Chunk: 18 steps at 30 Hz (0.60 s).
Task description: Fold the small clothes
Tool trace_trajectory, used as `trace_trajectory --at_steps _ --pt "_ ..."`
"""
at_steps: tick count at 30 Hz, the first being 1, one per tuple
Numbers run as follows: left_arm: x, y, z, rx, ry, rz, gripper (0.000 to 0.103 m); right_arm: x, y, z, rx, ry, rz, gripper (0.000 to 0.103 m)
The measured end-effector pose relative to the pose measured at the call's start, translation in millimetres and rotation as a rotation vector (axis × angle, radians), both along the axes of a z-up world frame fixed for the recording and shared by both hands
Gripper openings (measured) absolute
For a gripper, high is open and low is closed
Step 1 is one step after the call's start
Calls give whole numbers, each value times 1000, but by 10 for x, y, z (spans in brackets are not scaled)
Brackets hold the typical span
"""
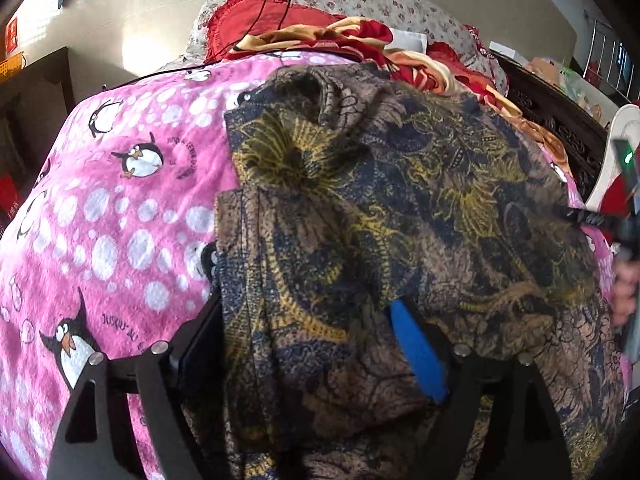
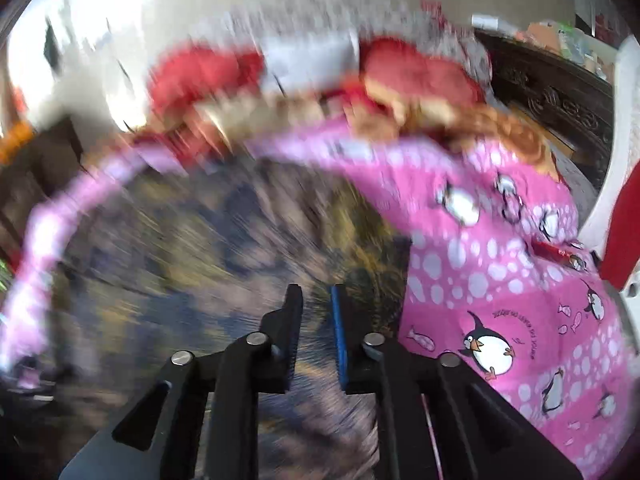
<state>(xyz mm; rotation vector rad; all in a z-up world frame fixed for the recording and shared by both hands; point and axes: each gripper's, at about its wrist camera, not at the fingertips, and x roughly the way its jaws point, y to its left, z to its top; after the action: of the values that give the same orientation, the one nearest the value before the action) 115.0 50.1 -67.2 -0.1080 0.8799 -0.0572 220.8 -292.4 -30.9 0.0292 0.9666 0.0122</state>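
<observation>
A brown, navy and yellow patterned garment [image 1: 360, 208] lies on a pink penguin blanket [image 1: 120, 208]. My left gripper [image 1: 304, 300] has its jaws wide apart, and a thick fold of the garment bulges up between them, hiding the left finger; the blue pad [image 1: 416, 352] of the right finger shows. The fabric fills the gap, so a hold cannot be judged. In the blurred right wrist view, my right gripper [image 2: 316, 292] hovers over the garment [image 2: 200, 260] near its right edge, jaws a narrow gap apart and nothing between them.
Red and floral pillows [image 1: 280, 16] and a crumpled red-and-tan cloth [image 1: 340, 36] pile at the bed's far end. A black cable [image 1: 276, 0] crosses the blanket. Dark carved furniture [image 2: 552, 92] and a white chair [image 2: 616, 160] stand to the right.
</observation>
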Motion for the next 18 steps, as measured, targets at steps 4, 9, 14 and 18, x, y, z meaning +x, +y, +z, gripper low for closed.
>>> trace_trajectory --at_steps 4,9,14,18 --pt "13 10 3 -8 1 -3 88 -161 34 -142 -34 -138 5 29" --pt "37 3 11 -9 4 -11 91 -211 17 -168 -17 -160 10 30" --pt "39 2 16 -12 3 -12 91 -194 15 -206 -30 -160 10 30" --pt "42 1 15 -11 3 -11 91 -179 51 -164 -36 -157 10 30"
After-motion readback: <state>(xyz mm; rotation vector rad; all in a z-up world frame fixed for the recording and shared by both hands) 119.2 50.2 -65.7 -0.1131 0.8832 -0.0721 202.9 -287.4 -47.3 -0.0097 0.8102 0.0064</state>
